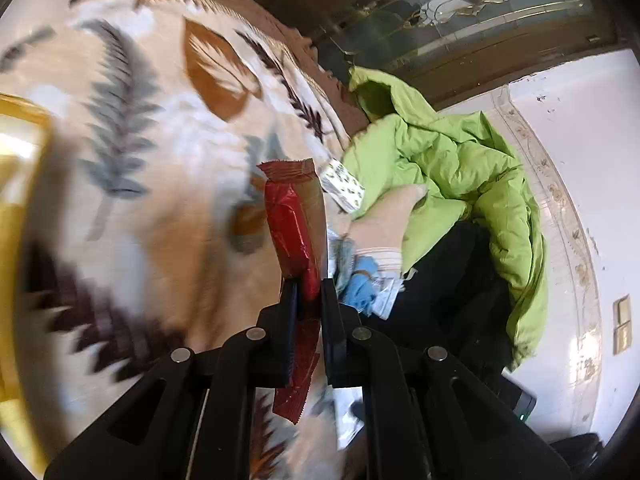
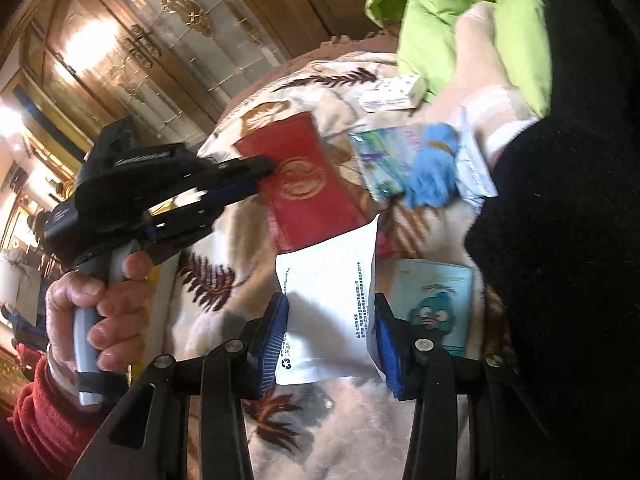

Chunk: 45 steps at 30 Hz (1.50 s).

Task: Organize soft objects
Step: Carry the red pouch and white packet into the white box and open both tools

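over fuzzy blanket (image 1: 160,208): glossy red packet (image 1: 294,232) in left tool (image 1: 308,296).

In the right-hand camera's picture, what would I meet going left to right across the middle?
The person's hand on a handle → left gripper → red packet → green-printed packet → blue fluffy thing → black fabric.

Home bedroom — leaf-print blanket (image 1: 140,140), ornate wardrobe (image 2: 132,52)

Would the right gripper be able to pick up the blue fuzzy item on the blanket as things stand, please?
Probably not yet: the right gripper is already shut on a white packet, so its jaws are occupied. The blue fuzzy item lies uncovered ahead on the blanket, so the path itself looks free.
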Tool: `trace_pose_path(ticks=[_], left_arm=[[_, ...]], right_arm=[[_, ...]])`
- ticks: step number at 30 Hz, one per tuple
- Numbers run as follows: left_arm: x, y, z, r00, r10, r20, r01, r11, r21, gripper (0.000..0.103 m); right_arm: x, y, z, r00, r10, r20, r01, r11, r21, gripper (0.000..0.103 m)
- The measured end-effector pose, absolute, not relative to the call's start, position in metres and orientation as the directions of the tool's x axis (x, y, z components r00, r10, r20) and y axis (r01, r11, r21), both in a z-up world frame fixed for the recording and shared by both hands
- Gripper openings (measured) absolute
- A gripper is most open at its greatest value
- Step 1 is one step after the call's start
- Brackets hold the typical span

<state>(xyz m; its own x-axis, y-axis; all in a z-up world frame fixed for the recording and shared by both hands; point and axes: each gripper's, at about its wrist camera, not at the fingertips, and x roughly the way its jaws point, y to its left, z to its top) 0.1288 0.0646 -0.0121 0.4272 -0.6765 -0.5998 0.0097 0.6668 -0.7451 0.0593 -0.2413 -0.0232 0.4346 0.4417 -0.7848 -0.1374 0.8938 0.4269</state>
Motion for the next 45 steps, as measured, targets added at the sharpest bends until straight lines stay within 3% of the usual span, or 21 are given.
trace_pose_path(ticks=[17, 26, 41, 45], left_arm=[[0.020, 0.212, 0.046, 0.618, -0.449, -0.645, -0.064, 0.789, -0.611, 0.008], [-0.010, 0.248, 0.042, 0.602, -0.293, -0.743, -0.153, 0.871, -0.467, 0.008], [0.000, 0.246, 0.007, 0.526, -0.119, -0.842, -0.234, 0.932, -0.277, 0.010], [-0.004, 0.248, 0.005, 0.532, -0.073, -0.844, -0.264, 0.932, -0.247, 0.017]], right_arm=[[0.060, -0.110, 0.022, 0.349, 0.575, -0.740, -0.418, 0.802, 0.427, 0.044], [0.071, -0.025, 0.027, 0.256, 0.626, -0.736, -0.519, 0.732, 0.442, 0.044], [0.137, 0.063, -0.002, 0.220, 0.618, -0.755, -0.478, 0.743, 0.469, 0.044], [0.155, 0.076, -0.012, 0.220, 0.589, -0.778, -0.451, 0.768, 0.454, 0.044]])
